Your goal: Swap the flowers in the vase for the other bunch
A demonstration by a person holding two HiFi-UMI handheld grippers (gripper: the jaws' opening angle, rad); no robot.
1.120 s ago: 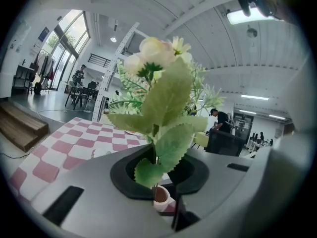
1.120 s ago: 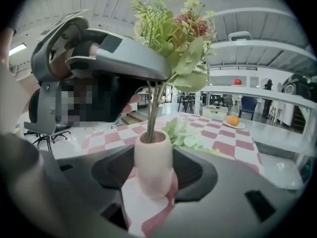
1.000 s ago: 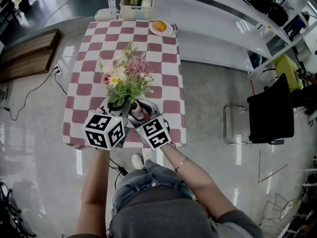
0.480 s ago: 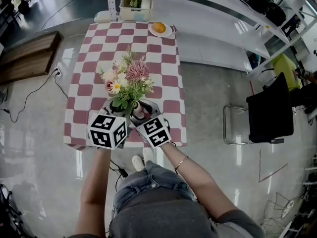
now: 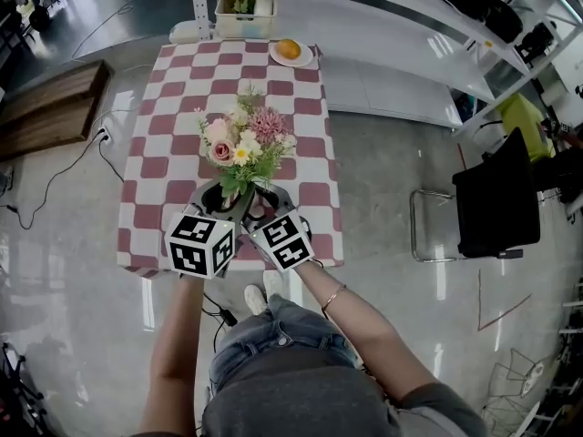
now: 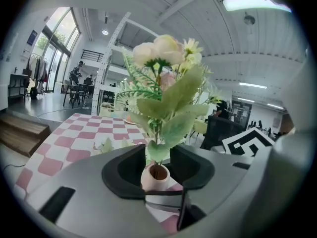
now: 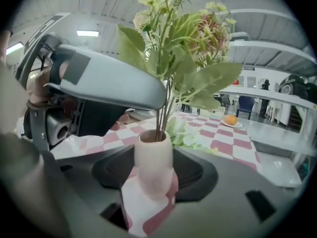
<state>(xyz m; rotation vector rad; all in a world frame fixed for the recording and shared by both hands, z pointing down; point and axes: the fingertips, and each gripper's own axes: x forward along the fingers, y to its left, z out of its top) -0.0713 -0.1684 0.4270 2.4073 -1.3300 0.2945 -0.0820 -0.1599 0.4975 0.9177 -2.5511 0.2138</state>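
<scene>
Head view: pink flower bunch (image 5: 244,144) stands in small pink vase (image 7: 153,157); right gripper (image 7: 154,175) pinches vase, left gripper (image 6: 157,158) is opening around stems (image 6: 157,137); swap looks done

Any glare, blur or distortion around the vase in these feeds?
Head view: sharp, strong fisheye bend, bright glare streaks on the floor. Left gripper view: vase in focus, ceiling lamp blown out. Right gripper view: vase slightly soft, flowers backlit, black corners.

Open lab-like hall: white metal racking (image 5: 401,39), glossy concrete floor (image 5: 392,189), strip ceiling lights (image 6: 252,3).
</scene>
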